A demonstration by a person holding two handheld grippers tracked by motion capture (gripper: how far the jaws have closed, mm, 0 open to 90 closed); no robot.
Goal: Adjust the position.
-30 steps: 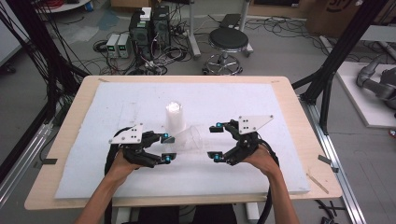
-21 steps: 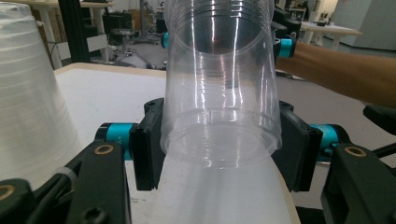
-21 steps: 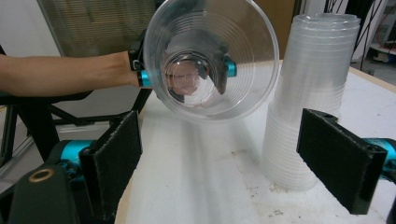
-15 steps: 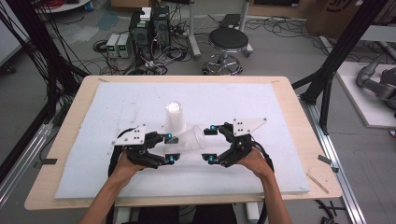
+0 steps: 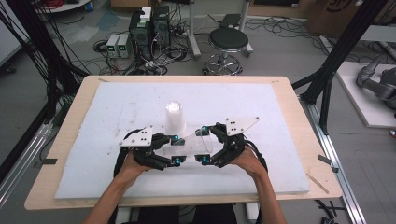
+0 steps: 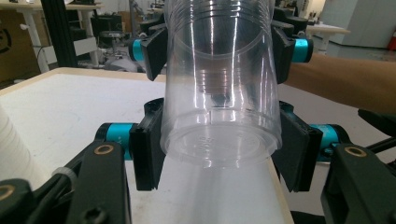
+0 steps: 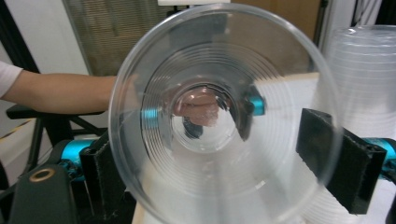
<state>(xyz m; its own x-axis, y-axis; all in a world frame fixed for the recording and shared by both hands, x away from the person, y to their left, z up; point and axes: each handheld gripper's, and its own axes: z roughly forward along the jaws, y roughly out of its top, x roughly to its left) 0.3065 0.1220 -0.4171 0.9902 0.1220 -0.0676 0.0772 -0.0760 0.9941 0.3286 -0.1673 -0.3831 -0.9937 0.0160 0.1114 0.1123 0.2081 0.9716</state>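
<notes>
A clear plastic cup (image 5: 191,142) lies on its side, held just above the white foam mat (image 5: 280,163). My left gripper (image 5: 176,149) is shut on the cup's base; in the left gripper view both pads press the base of the cup (image 6: 219,107). My right gripper (image 5: 203,145) faces it from the right, open, its jaws on either side of the cup's rim end. In the right gripper view I look straight into the mouth of the cup (image 7: 224,116), and the pads (image 7: 343,163) stand close beside it.
An upright stack of clear cups (image 5: 173,116) stands on the mat just behind the two grippers, and shows at the right as the cup stack (image 7: 364,84). The wooden table edge (image 5: 299,116) frames the mat. A stool and cabling lie beyond the table.
My right gripper has slid left, so that its jaws now straddle the cup's rim end. The left gripper and the cup have kept still.
</notes>
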